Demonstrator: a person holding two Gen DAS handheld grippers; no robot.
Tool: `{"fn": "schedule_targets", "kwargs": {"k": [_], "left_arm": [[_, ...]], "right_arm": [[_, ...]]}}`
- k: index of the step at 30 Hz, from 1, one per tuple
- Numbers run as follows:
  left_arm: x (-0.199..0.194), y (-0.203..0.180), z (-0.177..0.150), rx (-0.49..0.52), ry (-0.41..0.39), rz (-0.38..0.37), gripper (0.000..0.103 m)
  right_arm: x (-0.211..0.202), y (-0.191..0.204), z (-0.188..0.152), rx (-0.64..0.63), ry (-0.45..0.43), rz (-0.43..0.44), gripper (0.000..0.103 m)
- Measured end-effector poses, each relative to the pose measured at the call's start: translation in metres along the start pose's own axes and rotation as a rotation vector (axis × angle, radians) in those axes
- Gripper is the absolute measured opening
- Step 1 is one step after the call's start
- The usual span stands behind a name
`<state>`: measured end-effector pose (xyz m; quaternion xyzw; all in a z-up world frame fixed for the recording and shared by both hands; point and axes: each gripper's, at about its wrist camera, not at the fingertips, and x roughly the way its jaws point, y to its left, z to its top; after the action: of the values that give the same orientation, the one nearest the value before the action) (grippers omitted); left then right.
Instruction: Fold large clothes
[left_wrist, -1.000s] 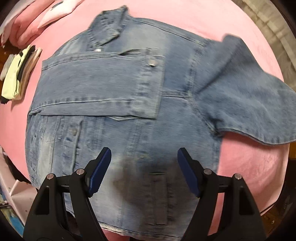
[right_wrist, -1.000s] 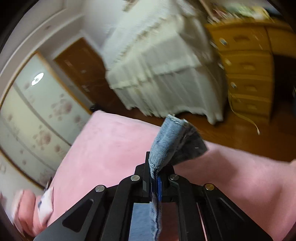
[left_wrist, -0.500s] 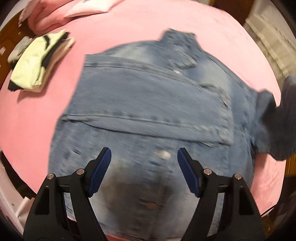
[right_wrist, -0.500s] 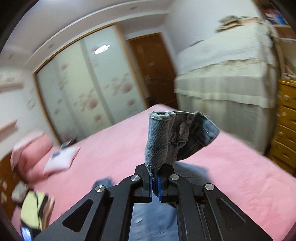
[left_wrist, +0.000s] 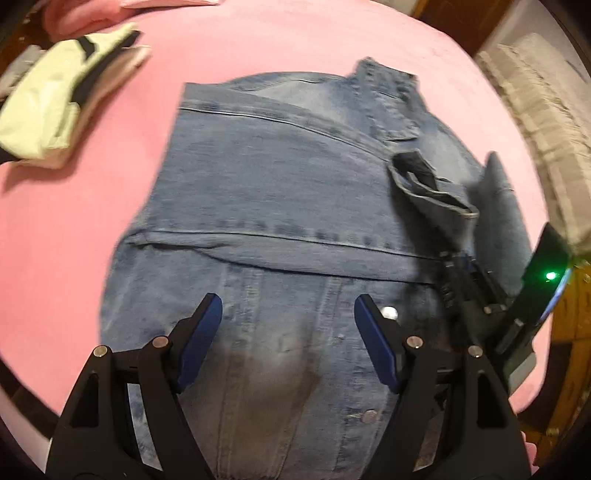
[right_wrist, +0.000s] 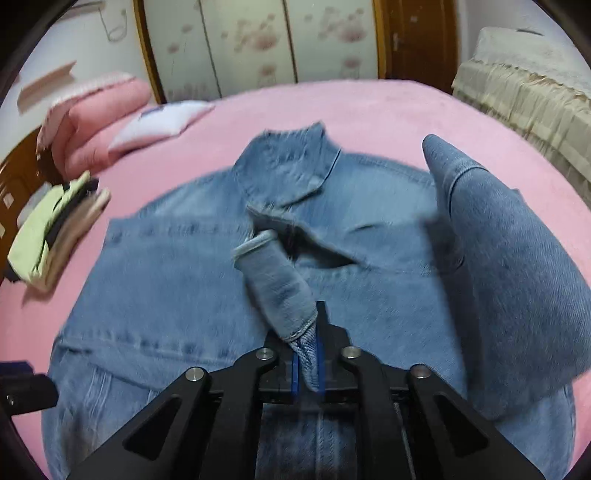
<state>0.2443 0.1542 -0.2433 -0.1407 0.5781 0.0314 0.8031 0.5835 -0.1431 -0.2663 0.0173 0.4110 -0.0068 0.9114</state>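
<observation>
A blue denim jacket (left_wrist: 277, 192) lies spread on the pink bed (left_wrist: 295, 44), collar toward the far side. My left gripper (left_wrist: 288, 301) hangs open over the jacket's lower front, nothing between its blue pads. My right gripper (right_wrist: 307, 350) is over the jacket's middle with the sleeve cuff (right_wrist: 273, 280) between its pads. Its jaws are opening and a gap shows beside the cloth. The sleeve (right_wrist: 498, 277) arches up in a fold at the right and runs across the jacket (right_wrist: 177, 280). In the left wrist view, the right gripper (left_wrist: 458, 273) and the cuff (left_wrist: 424, 184) show at the right.
A stack of folded clothes (left_wrist: 55, 107), pale green on top, sits on the bed left of the jacket, also (right_wrist: 55, 229). Pink pillows (right_wrist: 96, 118) and a white cushion (right_wrist: 162, 122) lie at the head. A cream-covered bed (right_wrist: 524, 85) stands to the right.
My right gripper swung down from facing the room to over the jacket, carrying the sleeve cuff across it. Its pads have parted a little. The left gripper slid along the jacket, staying open.
</observation>
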Motion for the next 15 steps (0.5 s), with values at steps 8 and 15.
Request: {"fn": "schedule_targets", "kwargs": {"k": [8,15], "left_arm": [[0.025,-0.039,0.021,0.055,0.042,-0.176,0.072],[0.067,-0.073,0.033,0.002,0.166,-0.361,0.071]], "right_arm": [[-0.050,0.001,-0.036,-0.032,-0.044,0.009,0.077],[-0.155,-0.041,-0.096,0.021,-0.017,-0.060,0.080]]}}
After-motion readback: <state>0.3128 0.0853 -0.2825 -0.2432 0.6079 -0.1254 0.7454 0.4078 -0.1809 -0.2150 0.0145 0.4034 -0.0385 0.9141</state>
